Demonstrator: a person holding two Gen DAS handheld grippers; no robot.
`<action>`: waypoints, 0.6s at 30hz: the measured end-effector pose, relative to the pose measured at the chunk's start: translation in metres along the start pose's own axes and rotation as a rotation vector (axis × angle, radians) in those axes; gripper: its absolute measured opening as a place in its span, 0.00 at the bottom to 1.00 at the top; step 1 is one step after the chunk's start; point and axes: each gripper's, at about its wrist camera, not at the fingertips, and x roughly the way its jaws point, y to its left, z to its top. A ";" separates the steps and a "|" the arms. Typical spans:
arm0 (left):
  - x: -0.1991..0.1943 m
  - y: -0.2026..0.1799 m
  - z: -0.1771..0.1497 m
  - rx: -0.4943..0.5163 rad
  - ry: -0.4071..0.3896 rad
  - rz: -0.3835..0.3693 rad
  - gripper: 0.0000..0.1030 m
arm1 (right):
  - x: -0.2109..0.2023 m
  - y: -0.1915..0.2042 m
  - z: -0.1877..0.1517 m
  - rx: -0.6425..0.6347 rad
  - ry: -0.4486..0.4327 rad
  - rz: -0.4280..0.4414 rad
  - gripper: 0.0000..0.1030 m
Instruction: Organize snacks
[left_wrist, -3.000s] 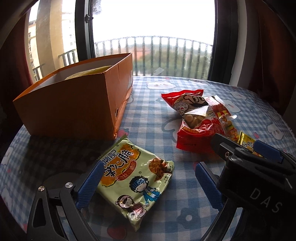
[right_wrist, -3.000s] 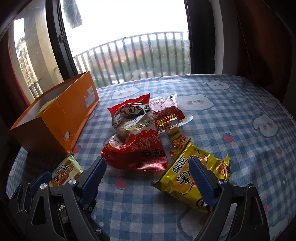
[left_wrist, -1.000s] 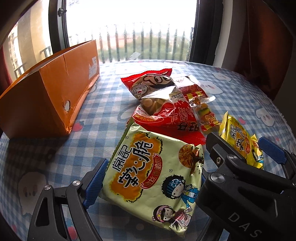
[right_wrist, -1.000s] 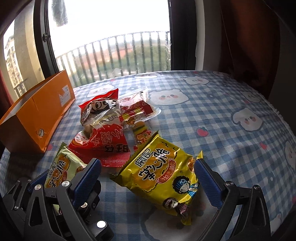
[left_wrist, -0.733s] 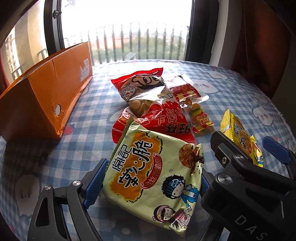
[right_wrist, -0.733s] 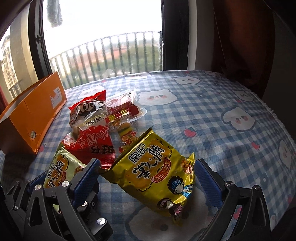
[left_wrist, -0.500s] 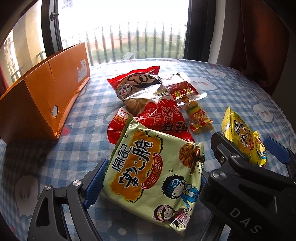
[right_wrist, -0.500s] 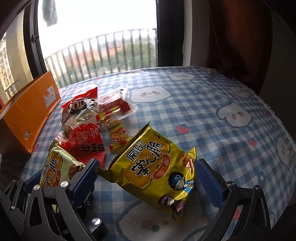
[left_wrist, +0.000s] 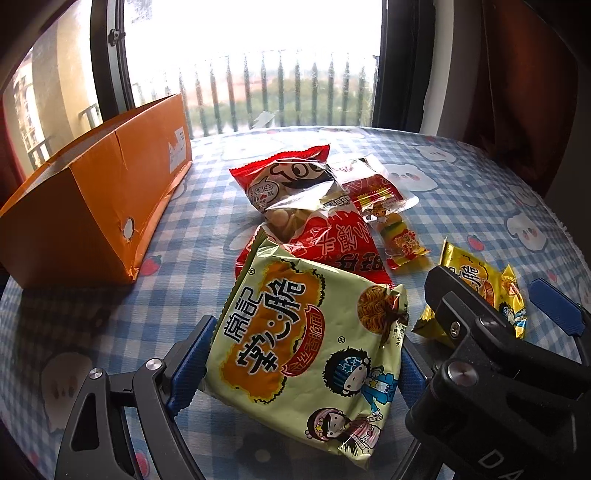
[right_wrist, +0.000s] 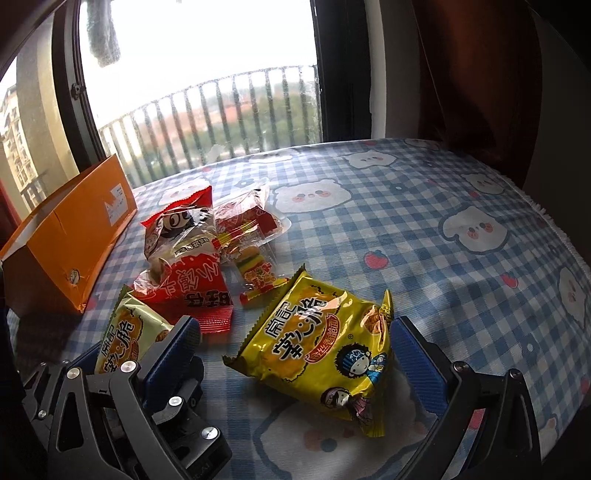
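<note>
So both grippers are loaded right now: the left gripper (left_wrist: 304, 363) has its jaws clamped across the width of the pale green noodle-snack packet (left_wrist: 308, 339), which fills the lower middle of the left wrist view, and the right gripper (right_wrist: 295, 343) looks to be doing the same with the yellow noodle-snack packet (right_wrist: 321, 347) at lower centre of its own view, though I can't fully confirm its left pad is touching. The open orange cardboard box (left_wrist: 88, 206) sits at the left edge on the blue checked tablecloth (right_wrist: 424, 229), well apart from both packets. A loose pile remains mid-frame: a red snack bag (left_wrist: 332, 251), another red bag with a cartoon face (left_wrist: 291, 177), a clear-wrapped pack (left_wrist: 376, 188) and a small gummy candy pack (left_wrist: 404, 243). My worry: these packets are puffy and slick, so a wide grip could let one twist out on the way over, and two grippers heading for the same narrow box could bump or snag its rim.
</note>
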 end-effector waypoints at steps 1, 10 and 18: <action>-0.004 0.001 0.002 0.001 -0.012 0.003 0.85 | -0.003 0.001 0.001 0.000 -0.007 -0.010 1.00; 0.000 -0.016 0.019 0.107 -0.036 -0.001 0.85 | 0.005 -0.018 0.009 0.134 0.048 -0.114 1.00; 0.025 -0.019 0.018 0.132 0.021 -0.011 0.84 | 0.042 -0.027 0.002 0.218 0.169 -0.100 1.00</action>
